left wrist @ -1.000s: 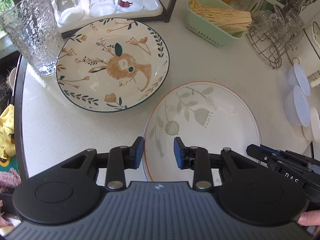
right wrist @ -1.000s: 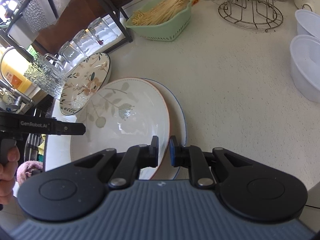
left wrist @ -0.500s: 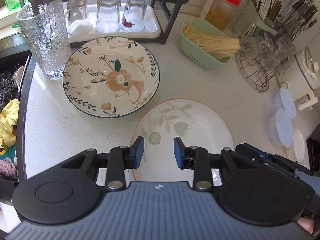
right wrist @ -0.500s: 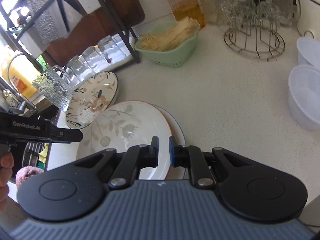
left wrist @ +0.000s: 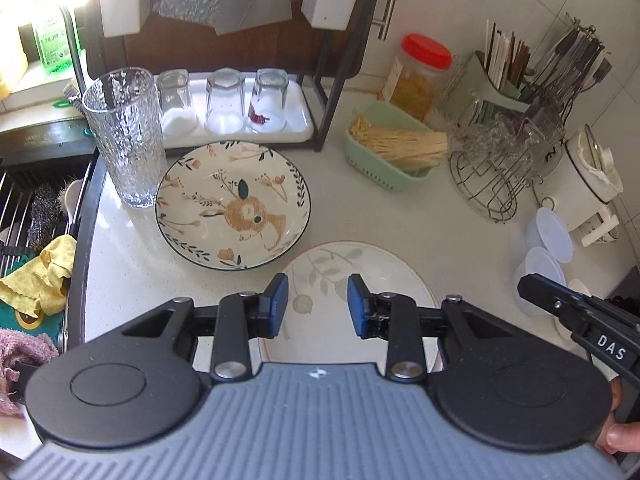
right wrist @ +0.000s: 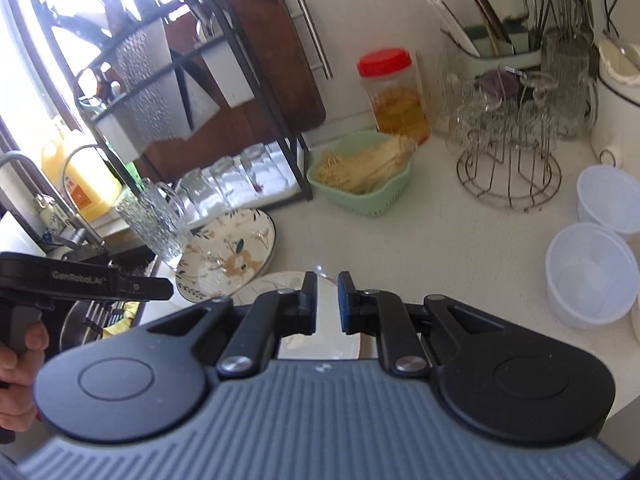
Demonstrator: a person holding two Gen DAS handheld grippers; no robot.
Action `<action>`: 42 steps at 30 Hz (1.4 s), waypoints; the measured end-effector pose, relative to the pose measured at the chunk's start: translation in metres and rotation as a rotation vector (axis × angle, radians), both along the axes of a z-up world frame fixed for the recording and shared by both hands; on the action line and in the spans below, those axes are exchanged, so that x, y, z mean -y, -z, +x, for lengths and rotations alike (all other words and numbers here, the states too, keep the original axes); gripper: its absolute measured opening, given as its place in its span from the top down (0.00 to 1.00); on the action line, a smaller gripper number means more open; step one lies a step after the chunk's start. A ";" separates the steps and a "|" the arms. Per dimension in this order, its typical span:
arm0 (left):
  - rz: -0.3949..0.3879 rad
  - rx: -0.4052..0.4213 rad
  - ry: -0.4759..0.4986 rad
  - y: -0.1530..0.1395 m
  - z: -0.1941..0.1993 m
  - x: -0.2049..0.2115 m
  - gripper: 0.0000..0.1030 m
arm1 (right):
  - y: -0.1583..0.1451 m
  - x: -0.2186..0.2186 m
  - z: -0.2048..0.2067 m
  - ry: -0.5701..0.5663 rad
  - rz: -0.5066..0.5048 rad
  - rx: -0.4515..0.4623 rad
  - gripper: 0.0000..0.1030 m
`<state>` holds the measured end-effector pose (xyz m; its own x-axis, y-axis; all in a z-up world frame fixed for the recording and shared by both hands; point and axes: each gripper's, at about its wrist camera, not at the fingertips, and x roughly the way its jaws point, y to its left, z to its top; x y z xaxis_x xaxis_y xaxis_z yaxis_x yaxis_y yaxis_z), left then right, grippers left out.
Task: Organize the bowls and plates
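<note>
Cream ceramic plate with pale leaf-and-dandelion print (left wrist: 372, 280) lies flat at lower centre of the left wrist view, apparently stacked on another plate; the under one is not visible now. Rabbit-pattern shallow bowl with dark green rim (left wrist: 233, 205) sits alone just up-left of it, beside the tall textured glass tumbler (left wrist: 125, 136). Two white plastic bowls (right wrist: 592, 280) stand unstacked at right of the right wrist view. Left gripper (left wrist: 316, 306): jaws part-open, empty, above the plate. Right gripper (right wrist: 327, 300): jaws nearly together, holding nothing. Judgement: one stacking done; bowl and plastic bowls left.
</note>
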<state>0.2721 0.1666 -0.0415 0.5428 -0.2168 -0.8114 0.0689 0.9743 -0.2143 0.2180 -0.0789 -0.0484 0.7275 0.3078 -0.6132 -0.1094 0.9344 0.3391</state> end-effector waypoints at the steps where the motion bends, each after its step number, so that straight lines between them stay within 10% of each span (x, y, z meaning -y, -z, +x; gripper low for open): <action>1: 0.001 0.008 0.000 -0.003 -0.002 0.001 0.65 | -0.005 0.001 -0.003 0.000 0.000 0.010 0.87; 25: 0.014 0.168 -0.002 -0.028 -0.077 0.033 0.65 | -0.054 0.007 -0.068 -0.025 -0.083 0.198 0.87; 42: 0.033 0.225 -0.008 -0.016 -0.109 0.077 0.65 | -0.035 0.041 -0.099 -0.069 -0.101 0.152 0.86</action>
